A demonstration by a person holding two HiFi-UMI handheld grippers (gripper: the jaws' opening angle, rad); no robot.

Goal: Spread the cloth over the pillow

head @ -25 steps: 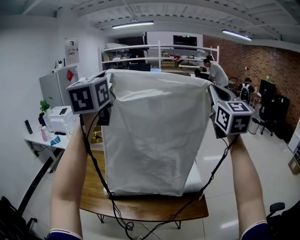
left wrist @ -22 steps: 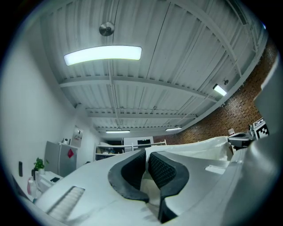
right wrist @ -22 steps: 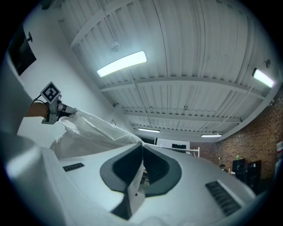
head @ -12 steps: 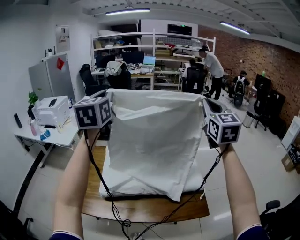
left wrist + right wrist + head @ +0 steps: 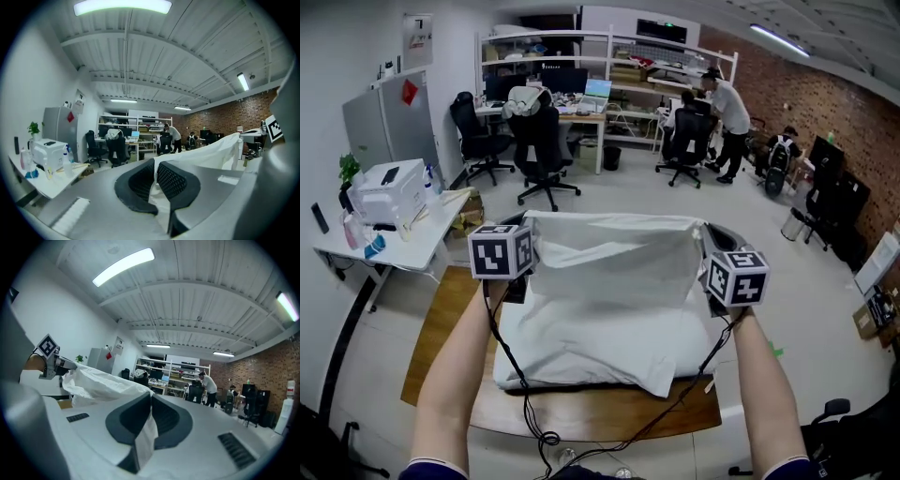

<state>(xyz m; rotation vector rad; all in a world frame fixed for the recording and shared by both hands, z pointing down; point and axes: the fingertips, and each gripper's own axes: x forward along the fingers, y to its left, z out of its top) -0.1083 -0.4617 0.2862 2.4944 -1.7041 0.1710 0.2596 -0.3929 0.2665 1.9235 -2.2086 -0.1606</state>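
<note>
Left hand-held gripper [image 5: 155,180], right hand-held gripper [image 5: 150,420] clamping cloth [image 5: 609,255], wooden table [image 5: 600,414], shelving [image 5: 623,39]

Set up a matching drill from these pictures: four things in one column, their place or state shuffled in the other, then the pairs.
Things:
1. cloth
2. pillow
3. wooden table
4. printer

Place or state:
A. on the white desk at the left
B. pinched at its top corners by the left tongs and the right tongs
C. lying on the wooden table
D. under the pillow

Pairs: 1-B, 2-C, 3-D, 4-A
</note>
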